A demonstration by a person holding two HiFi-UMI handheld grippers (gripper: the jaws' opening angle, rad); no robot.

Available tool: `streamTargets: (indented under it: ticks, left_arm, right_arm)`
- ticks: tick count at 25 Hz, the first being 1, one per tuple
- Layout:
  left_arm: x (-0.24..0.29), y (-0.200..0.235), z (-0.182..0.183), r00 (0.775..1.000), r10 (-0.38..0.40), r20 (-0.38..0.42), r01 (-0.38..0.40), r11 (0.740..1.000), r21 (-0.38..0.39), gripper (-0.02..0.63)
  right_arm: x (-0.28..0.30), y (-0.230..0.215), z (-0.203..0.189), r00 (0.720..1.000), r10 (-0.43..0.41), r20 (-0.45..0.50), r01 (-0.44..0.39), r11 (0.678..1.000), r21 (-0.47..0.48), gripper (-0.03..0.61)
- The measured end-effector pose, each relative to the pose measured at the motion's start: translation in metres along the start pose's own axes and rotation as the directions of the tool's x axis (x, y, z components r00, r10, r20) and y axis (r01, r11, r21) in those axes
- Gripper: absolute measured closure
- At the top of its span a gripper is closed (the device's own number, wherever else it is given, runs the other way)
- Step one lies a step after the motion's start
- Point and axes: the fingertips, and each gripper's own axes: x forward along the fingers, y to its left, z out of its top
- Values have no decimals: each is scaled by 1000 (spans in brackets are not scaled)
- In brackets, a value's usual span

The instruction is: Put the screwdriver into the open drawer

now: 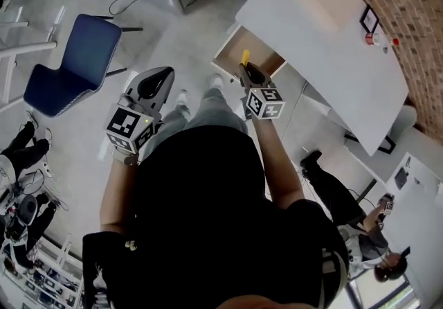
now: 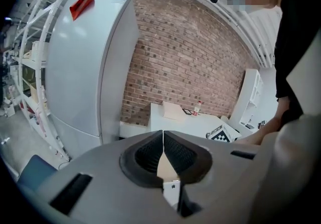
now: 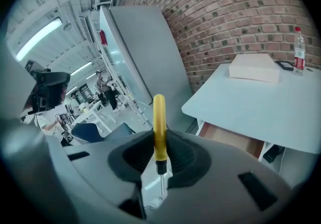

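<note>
Your right gripper is clenched on the screwdriver. Its 2 jaws pinch the low end of the yellow handle, which points away from you, and the metal shaft runs back between the pads. In the head view the handle shows over the inside of the open drawer under the white table; you cannot tell if it touches the bottom. Your left gripper is clenched on nothing, tips touching, off to the left near the blue chair.

Head view looks steeply down; both gripper views face the same brick wall and white table.
</note>
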Motion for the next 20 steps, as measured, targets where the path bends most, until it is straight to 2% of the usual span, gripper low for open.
streamTargets:
  ticks: [3,7,14,20]
  left_arm:
    - [4,0,-14,999,25,-25,-26,999,-27,606]
    - [9,-3,-33,996,60,-73,-62,998,-26,606]
    - [12,2,-65,984,136,-114,-146,986,-80,606]
    - [16,13,-94,971,165,-174,-187,975,-116,606]
  right_arm:
    - [19,-15,-21,998,15,-60,-15,1000,-1,497]
    - [43,-32,-48,990,37,-135,-41,999,-22,497]
    - [85,-59,-87,973,53,-224,-57,998,-15,497]
    - [125,-75,-113,955,43,-295,-61,997,-51,497]
